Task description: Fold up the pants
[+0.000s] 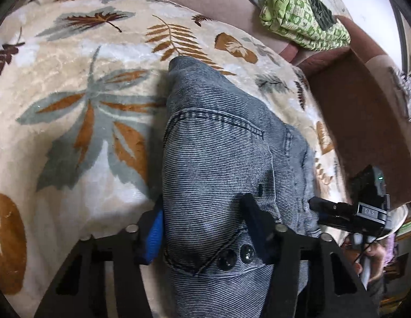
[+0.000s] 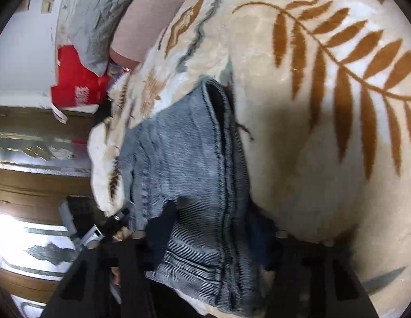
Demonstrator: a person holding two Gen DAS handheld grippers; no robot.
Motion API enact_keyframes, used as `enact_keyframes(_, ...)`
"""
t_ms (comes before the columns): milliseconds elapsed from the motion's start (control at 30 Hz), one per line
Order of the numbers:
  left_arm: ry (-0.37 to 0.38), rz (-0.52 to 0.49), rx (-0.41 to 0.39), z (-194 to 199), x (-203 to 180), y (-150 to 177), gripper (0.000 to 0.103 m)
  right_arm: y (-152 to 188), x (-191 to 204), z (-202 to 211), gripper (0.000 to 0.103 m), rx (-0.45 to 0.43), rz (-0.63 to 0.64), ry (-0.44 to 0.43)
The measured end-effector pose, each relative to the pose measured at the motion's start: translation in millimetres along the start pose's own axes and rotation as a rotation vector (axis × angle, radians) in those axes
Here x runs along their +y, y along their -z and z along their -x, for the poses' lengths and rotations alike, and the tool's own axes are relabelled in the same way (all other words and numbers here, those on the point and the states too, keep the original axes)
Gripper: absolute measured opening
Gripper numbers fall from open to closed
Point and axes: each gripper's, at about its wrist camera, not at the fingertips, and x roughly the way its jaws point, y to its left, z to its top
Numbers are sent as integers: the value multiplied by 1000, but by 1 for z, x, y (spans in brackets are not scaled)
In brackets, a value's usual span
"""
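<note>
Pants [image 1: 221, 159], blue-grey denim, are seen bunched into a narrow stack on the leaf-patterned blanket [image 1: 73, 84], so folding appears well advanced, with a last fold or set-down judged left. The waistband end is clamped by the left gripper [image 1: 205, 228]. Cloth is pinched by the right gripper [image 2: 218, 241] along the stitched edge.

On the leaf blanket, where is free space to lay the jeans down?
Free: the blanket left of the jeans, and the fern-print patch to their right in the right wrist view. Crowded: the far corner with the green bundle.
</note>
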Motion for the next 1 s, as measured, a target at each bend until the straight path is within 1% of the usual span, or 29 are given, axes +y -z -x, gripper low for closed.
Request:
enact_keyframes(100, -57, -32, -9, 0, -7, 3, 47, 0, 8, -1, 45, 7, 25, 66)
enact_keyframes(167, -88, -60, -20, 1, -14, 4, 44, 0, 20, -4, 45, 8, 71, 148)
enact_keyframes(200, -99, -71, -23, 1, -14, 4, 43, 1, 27, -7, 49, 8, 101, 194)
enact_keyframes(233, -108, -82, -27, 2, -16, 5, 42, 1, 30, -9, 55, 15, 118, 209)
enact_keyframes(267, -116, -92, -30, 2, -17, 5, 42, -1, 32, -12, 68, 25, 122, 191)
enact_keyframes(300, -120, -98, -33, 1, -18, 6, 42, -3, 32, -14, 69, 26, 114, 174)
enact_keyframes(367, -122, -110, -39, 2, -19, 6, 40, -4, 35, -16, 70, 27, 107, 195)
enact_keyframes(433, -126, -120, -43, 0, -20, 5, 39, -2, 40, -17, 64, 23, 134, 231)
enact_keyframes(500, -131, -135, -52, 1, -22, 6, 37, 1, 42, -14, 41, 13, 136, 253)
enact_keyframes(567, -140, -150, -59, 3, -24, 8, 35, 4, 43, -7, 32, 0, 133, 248)
enact_keyframes(600, -144, -154, -63, 3, -25, 8, 34, 6, 45, -4, 30, -6, 138, 247)
enact_keyframes(700, -156, -168, -71, 4, -27, 9, 33, 9, 54, -2, 28, -24, 161, 262)
enact_keyframes(800, -160, -176, -77, 6, -29, 9, 30, 12, 62, 1, 26, -42, 175, 256)
enact_keyframes(900, -160, -182, -99, 14, -33, 9, 26, 18, 69, 11, 26, -68, 192, 232)
enact_keyframes(1000, -164, -219, -136, 27, -44, 8, 24, 21, 82, 14, 25, -93, 218, 210)
